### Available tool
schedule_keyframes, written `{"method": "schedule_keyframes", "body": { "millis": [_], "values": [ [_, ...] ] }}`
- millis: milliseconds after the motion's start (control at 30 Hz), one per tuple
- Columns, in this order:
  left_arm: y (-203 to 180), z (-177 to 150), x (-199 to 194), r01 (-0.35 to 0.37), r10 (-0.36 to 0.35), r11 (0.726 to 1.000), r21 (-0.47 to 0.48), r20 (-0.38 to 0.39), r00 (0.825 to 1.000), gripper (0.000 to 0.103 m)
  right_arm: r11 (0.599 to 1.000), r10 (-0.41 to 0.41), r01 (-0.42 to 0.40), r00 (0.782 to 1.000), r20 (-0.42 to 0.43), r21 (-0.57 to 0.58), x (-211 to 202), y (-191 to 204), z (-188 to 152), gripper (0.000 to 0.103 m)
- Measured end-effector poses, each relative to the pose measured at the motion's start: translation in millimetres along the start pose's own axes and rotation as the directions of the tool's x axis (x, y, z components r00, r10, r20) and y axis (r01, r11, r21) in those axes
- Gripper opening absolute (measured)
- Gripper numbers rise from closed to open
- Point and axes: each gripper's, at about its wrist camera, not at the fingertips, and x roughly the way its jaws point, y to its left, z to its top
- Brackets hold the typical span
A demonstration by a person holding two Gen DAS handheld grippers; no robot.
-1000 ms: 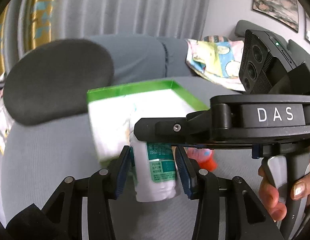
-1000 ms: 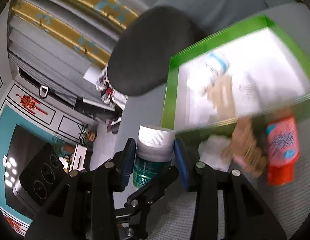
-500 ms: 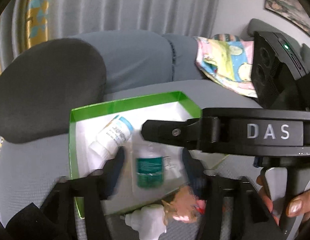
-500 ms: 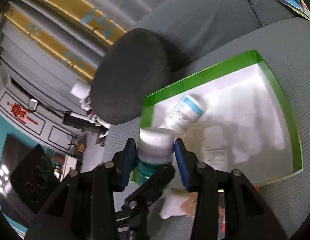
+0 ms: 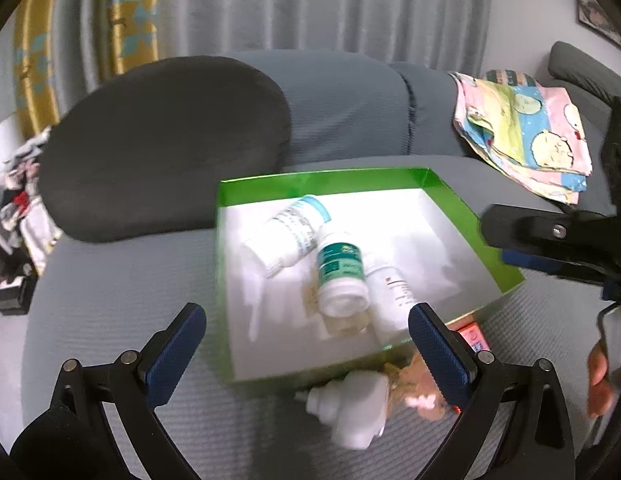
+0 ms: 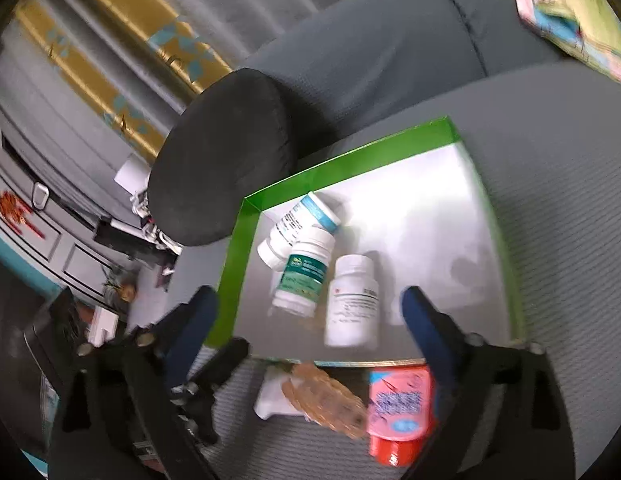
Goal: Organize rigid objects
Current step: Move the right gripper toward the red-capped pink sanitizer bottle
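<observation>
Both bottles just dropped into the green box (image 5: 474,216) — your left claw (image 5: 306,344) and right claw (image 6: 310,312) are opening, empty; pink tube (image 6: 398,412) at 6 o'clock waits.

Three white pill bottles lie on their sides in the green-rimmed box (image 6: 246,256), centre frame: a blue-banded one (image 6: 300,226), a green-labelled one (image 6: 304,276) touching it, and a plain white one (image 6: 352,300) just beside.

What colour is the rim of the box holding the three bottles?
Bright green, with a white interior. The box shows best in the right wrist view.
</observation>
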Motion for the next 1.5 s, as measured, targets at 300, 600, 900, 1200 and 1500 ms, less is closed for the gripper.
{"method": "schedule_keyframes", "body": {
  "millis": [300,600,900,1200,1500],
  "values": [
    [1.1,-14.9,-40.7,-0.069,0.069,0.998,-0.013,0.052,0.996,0.102,0.985,-0.089,0.095,0.995,0.042,-0.143,-39.3,16.2,-27.3,0.099],
    [-15.0,-34.3,-72.8,-0.109,0.107,0.994,0.015,0.082,0.991,0.102,0.983,-0.093,0.096,0.995,0.027,-0.155,-65.6,17.4,-52.2,0.099],
    [-31.6,-52.9,-91.0,-0.119,0.118,0.993,0.009,0.096,0.988,0.102,0.980,-0.101,0.102,0.995,0.016,-0.170,-84.2,16.7,-74.9,0.099],
    [-42.7,-64.1,-93.3,-0.116,0.115,0.993,0.004,0.078,0.990,0.102,0.977,-0.105,0.109,0.994,0.030,-0.184,-100.5,15.3,-84.0,0.099],
    [-56.5,-71.4,-86.8,-0.106,0.105,0.994,0.013,0.050,0.993,0.102,0.976,-0.117,0.118,0.993,0.017,-0.183,-104.1,4.2,-89.7,0.099]
  ]
}}
